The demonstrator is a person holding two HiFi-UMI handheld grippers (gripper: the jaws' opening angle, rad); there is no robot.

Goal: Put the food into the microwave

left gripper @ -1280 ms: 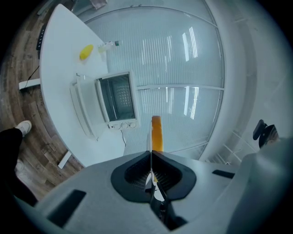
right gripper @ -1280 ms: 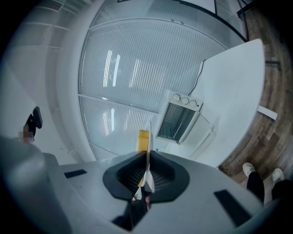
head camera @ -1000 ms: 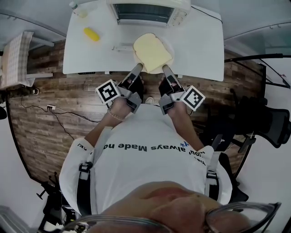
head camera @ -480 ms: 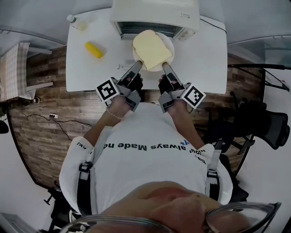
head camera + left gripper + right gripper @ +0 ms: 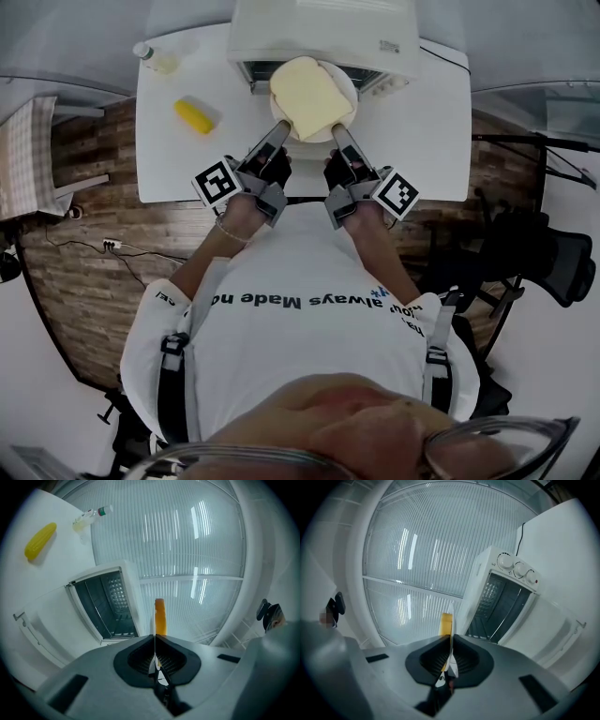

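Note:
A white plate [image 5: 350,92] carrying a slice of toast [image 5: 305,94] hangs level in front of the open microwave [image 5: 323,37], its far edge at the mouth. My left gripper [image 5: 278,127] is shut on the plate's near-left rim and my right gripper [image 5: 336,130] on its near-right rim. In the left gripper view the plate shows edge-on between the shut jaws of the gripper [image 5: 154,638], with the toast [image 5: 160,616] beside it and the dark microwave cavity [image 5: 105,604] to the left. In the right gripper view the gripper [image 5: 450,643] pinches the rim, the toast [image 5: 446,623] stands edge-on, and the microwave [image 5: 501,599] is at right.
The microwave door [image 5: 44,623] lies folded down onto the white table [image 5: 422,122]. A yellow corn cob [image 5: 194,116] rests on the table's left part, and a small bottle [image 5: 153,56] stands at its far-left corner. Behind the table is a ribbed glass wall [image 5: 187,550].
Both grippers have carried the plate with the toast forward across the table, from its near edge up to the microwave's open mouth. Their grip stays the same.

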